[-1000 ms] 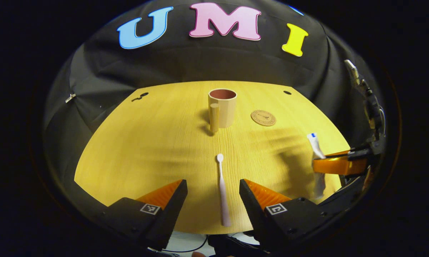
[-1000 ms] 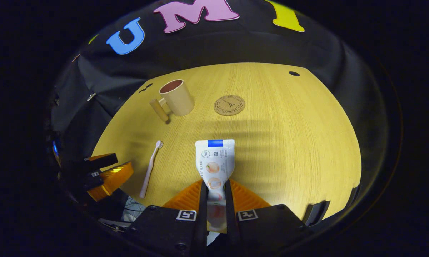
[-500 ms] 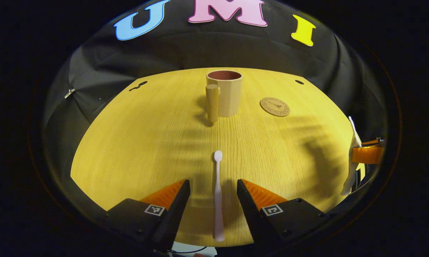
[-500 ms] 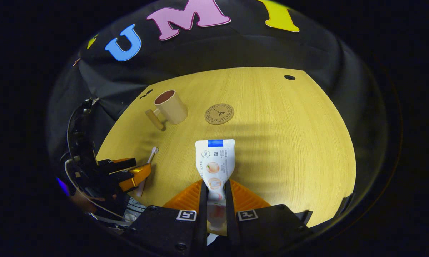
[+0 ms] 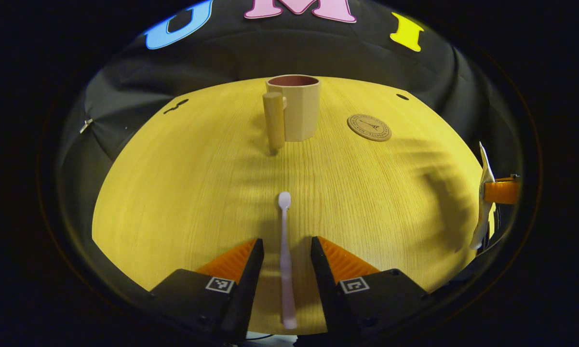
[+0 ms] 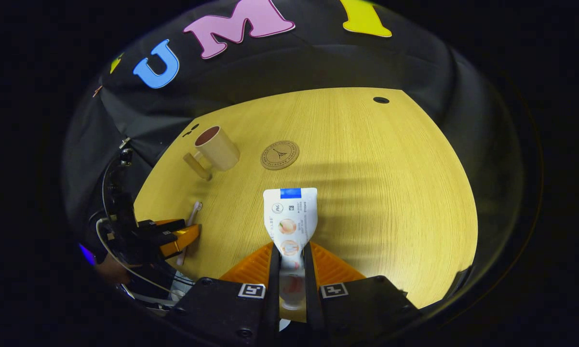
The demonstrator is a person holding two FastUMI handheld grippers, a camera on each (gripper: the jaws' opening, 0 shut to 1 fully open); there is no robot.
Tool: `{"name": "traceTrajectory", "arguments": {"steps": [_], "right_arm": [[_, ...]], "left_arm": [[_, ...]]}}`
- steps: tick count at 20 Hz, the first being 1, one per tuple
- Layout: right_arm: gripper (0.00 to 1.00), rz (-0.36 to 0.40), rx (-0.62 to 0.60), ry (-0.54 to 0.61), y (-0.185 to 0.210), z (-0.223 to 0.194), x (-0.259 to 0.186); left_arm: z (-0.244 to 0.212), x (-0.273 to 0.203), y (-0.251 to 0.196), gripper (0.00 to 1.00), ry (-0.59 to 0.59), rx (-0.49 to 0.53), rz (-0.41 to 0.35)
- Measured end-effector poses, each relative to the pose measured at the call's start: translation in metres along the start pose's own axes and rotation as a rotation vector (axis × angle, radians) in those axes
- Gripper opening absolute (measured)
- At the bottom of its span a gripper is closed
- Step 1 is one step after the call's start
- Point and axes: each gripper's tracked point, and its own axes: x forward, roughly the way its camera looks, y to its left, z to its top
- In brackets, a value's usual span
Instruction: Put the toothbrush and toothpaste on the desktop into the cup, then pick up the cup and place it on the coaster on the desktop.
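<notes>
The toothbrush lies flat on the counter between the parted fingers of the left claw. The right claw is clenched on the toothpaste, raised above the counter. The cup stands near the coaster.

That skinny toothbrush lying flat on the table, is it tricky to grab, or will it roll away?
The toothbrush looks thin and light, so it probably skids if nudged. It lies low on the smooth desktop, leaving the left hand-held gripper little to pinch. Its slim handle may twist once lifted.
</notes>
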Motion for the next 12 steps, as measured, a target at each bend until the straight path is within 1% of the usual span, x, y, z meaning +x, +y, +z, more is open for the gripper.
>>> {"name": "traceTrajectory", "arguments": {"steps": [1, 2, 4, 6, 7, 10, 12], "right_arm": [[0.27, 0.005, 0.002, -0.004, 0.0, 0.001, 0.0], [0.27, 0.01, 0.005, -0.006, 0.001, 0.003, 0.0], [0.27, 0.017, 0.01, -0.01, 0.003, 0.005, 0.0], [0.27, 0.02, 0.014, -0.018, 0.004, 0.006, -0.001], [0.27, 0.019, 0.019, -0.022, 0.004, 0.007, -0.001], [0.27, 0.017, 0.039, -0.037, 0.006, 0.013, -0.002], [0.27, 0.02, 0.052, -0.059, 0.011, 0.02, -0.003]], "left_arm": [[0.001, 0.0, 0.004, 0.61, -0.007, -0.009, 0.016], [0.002, 0.002, 0.005, 0.49, -0.019, -0.002, 0.031], [0.006, 0.007, 0.003, 0.25, -0.027, 0.057, 0.036], [0.007, 0.005, 0.002, 0.12, -0.029, 0.123, 0.043], [0.008, 0.007, 0.002, 0.11, -0.029, 0.128, 0.039], [0.011, 0.006, 0.003, 0.07, -0.019, 0.055, -0.004], [0.017, 0.007, 0.005, 0.06, -0.039, 0.048, -0.03]]}}
